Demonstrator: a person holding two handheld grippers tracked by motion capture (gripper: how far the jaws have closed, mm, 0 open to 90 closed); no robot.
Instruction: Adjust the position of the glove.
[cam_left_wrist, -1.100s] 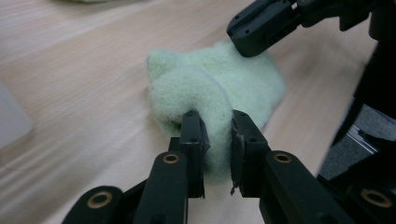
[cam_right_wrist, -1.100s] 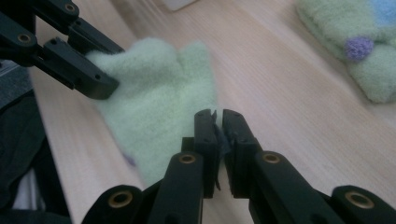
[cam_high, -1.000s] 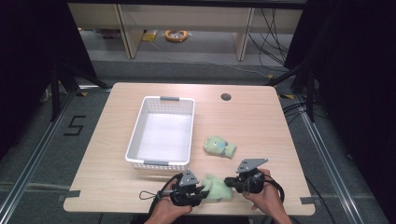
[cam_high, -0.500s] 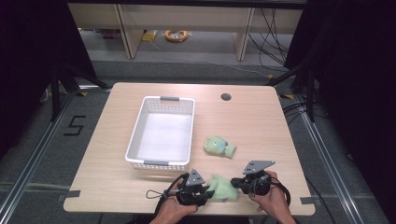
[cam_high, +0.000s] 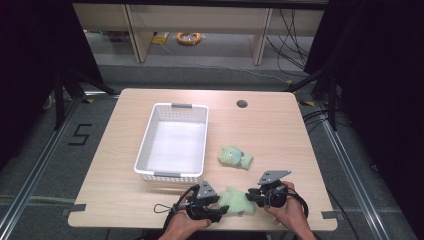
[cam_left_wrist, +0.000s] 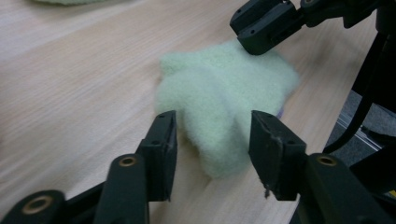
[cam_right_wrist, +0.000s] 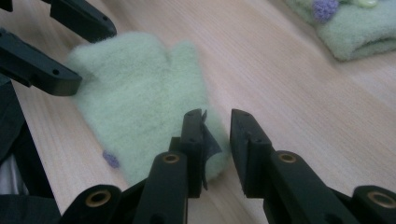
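Both sets of jaws have just been opening since the earlier frames, letting go of the mitten at the near edge of the table.

Pale green and fleecy, the mitten lies flat on the table between my two hands, laid out as if I had just spread it. My left gripper stands apart with one end of the mitten between its pads, not pressing. My right gripper is parted more narrowly at the opposite end; whether one pad brushes the fleece I cannot tell. Its twin, the second mitten, sits near and a little farther in, beside the white basket, which I judge is where both are headed, so releasing now probably sets up a cleaner regrasp.
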